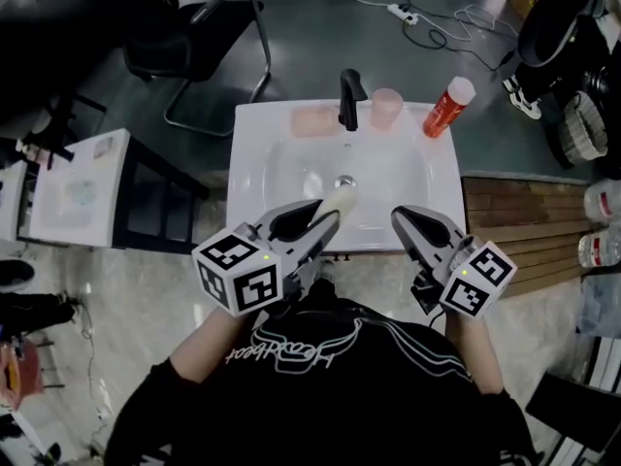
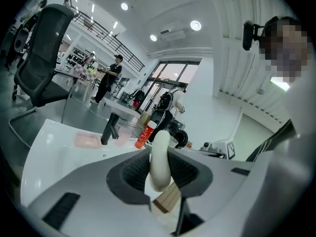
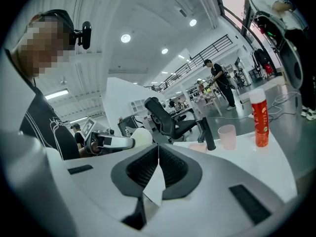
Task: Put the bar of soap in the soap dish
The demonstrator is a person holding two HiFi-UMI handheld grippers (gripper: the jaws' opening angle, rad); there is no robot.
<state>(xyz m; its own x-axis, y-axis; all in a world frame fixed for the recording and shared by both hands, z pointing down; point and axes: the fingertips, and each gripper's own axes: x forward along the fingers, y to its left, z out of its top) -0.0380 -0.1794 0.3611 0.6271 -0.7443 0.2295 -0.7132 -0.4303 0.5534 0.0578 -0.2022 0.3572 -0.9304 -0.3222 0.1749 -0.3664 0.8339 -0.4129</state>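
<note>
**Left gripper and the bar.** The left gripper (image 1: 325, 217) is gripping the cream-white oval bar of soap (image 1: 337, 203) edge-on. Its jaws are standing partly apart, with the dark ribbed pads pressing on the bar's two broad faces. The bar's lower part is sitting between the pads. Its rounded far end is projecting past the jaw tips toward the basin. Judgement: gripping the flat faces with one end free is leaving that end available to go into the dish first. The bar is probably slippery, so a firm grip is warranted.

**Position against the target.** The bar is hanging over the near side of the white ceramic washbasin (image 1: 257, 178). It is well apart from the pale pink ribbed soap dish (image 1: 315, 120), which is lying on the basin's back ledge just left of the black tap (image 1: 350, 100). The dish is appearing empty. A pale pink tumbler (image 1: 386, 108) and a red bottle with a white cap (image 1: 444, 110) are standing to the right of the tap, off the direct line from bar to dish.

**Right gripper.** The right gripper (image 1: 404, 219) is carrying nothing, its jaws closed pad against pad. It is hovering beside the left one over the basin's near rim, and I judge it to be idle.

**Progress.** Judgement: the bar is in hand, and the placing is not yet done.
</note>
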